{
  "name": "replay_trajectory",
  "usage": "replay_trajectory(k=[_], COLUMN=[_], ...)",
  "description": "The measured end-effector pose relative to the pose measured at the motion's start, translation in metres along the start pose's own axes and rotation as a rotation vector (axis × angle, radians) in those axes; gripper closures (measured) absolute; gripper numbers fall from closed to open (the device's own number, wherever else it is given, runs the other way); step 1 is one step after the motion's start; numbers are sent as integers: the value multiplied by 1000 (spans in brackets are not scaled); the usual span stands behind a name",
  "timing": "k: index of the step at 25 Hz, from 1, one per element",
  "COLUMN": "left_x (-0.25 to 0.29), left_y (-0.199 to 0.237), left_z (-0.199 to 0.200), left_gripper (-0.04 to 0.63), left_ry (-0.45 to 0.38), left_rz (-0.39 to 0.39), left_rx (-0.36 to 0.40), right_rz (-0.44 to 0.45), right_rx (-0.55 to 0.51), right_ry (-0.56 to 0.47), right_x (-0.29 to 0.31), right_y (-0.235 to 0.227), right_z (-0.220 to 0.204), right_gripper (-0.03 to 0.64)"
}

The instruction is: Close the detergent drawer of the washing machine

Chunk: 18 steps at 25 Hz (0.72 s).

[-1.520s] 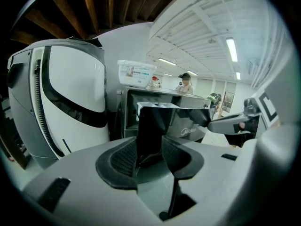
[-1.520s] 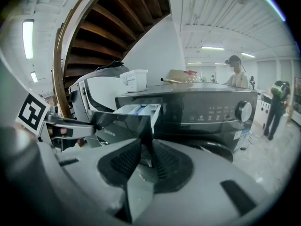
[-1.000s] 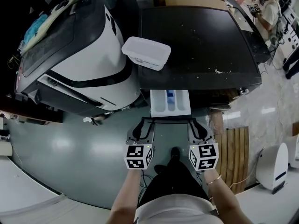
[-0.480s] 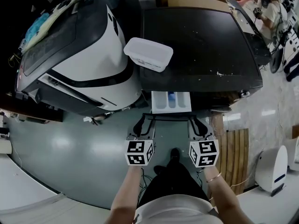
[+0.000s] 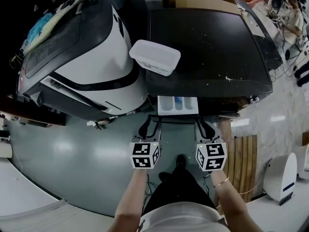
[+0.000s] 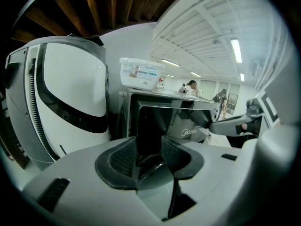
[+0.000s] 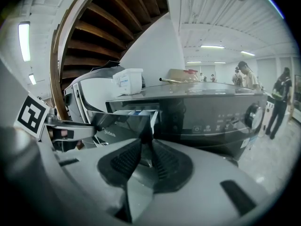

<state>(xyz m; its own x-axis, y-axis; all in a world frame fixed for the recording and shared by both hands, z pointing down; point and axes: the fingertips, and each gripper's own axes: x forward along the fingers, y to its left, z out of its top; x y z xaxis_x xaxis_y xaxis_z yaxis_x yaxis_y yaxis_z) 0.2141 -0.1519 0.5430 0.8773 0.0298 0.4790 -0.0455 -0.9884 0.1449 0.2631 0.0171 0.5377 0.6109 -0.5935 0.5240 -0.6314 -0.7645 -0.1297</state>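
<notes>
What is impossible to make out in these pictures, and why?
Label print on the white box: left gripper view, too small.
Inside of the detergent drawer: head view, too small; right gripper view, mostly hidden by its front.
Washing machine door: head view, hidden under the top.

Detergent drawer (image 5: 177, 105) rear hidden inside washing machine (image 5: 207, 42); person's torso (image 5: 181, 219) (bottom) cut by edge

The person wears a white top (image 5: 181, 220), black trousers (image 5: 174, 187) and a dark shoe (image 5: 181, 159), with a thin bracelet (image 5: 221, 182) on the right wrist. The pale grey left gripper (image 5: 149, 126) and right gripper (image 5: 203, 126) have black ribbed pads and white cubes with black square markers.
</notes>
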Motion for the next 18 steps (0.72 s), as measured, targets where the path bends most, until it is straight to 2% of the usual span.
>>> replay_trajectory(k=[18], left_x=[19], left_y=[8], left_z=[12], left_gripper=[439], left_ry=[-1], left_rz=[10], left_rx=[2], right_rz=[-15], right_rx=[21], right_ry=[-5], right_x=[19], right_y=[-7], right_z=[13], right_gripper=[552])
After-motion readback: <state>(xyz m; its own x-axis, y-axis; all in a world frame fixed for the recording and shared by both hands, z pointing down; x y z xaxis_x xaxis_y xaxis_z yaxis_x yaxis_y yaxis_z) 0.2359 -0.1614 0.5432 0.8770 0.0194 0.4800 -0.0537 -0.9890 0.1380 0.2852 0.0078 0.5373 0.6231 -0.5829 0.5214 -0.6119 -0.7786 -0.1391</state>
